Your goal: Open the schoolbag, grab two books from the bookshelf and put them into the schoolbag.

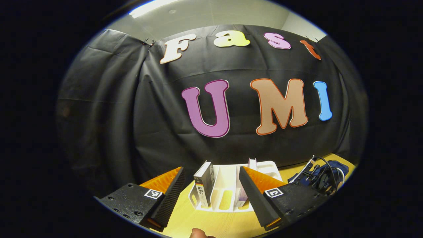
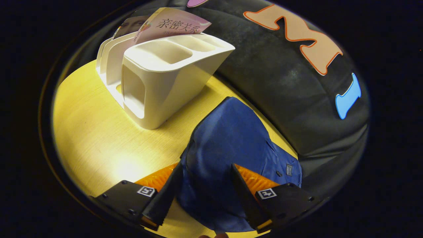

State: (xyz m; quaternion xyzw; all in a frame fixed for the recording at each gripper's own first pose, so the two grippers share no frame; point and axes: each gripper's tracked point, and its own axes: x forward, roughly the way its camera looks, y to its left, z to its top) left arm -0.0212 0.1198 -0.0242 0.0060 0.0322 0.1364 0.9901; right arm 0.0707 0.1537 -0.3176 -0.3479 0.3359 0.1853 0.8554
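Note:
A white bookshelf [image 1: 228, 190] stands on the yellow table just beyond my left gripper [image 1: 211, 175], which is open and holds nothing. A dark-spined book [image 1: 204, 183] stands upright in its left slot and a pale pink book [image 1: 244, 197] in a slot farther right. In the right gripper view the blue schoolbag [image 2: 231, 135] lies flat on the table, its zipper line along the left edge. My right gripper [image 2: 206, 170] hovers open over it, one finger on each side of the bag's near end. The bookshelf [image 2: 158, 82] stands beyond, with the pink book [image 2: 172, 24] sticking out.
The yellow table [image 2: 92, 132] runs up to the black cloth wall close behind shelf and bag. In the left gripper view the other gripper [image 1: 310, 175] with its cables sits at the right over the blue bag [image 1: 338, 164]. A person's fingertip [image 1: 198, 234] shows at the bottom edge.

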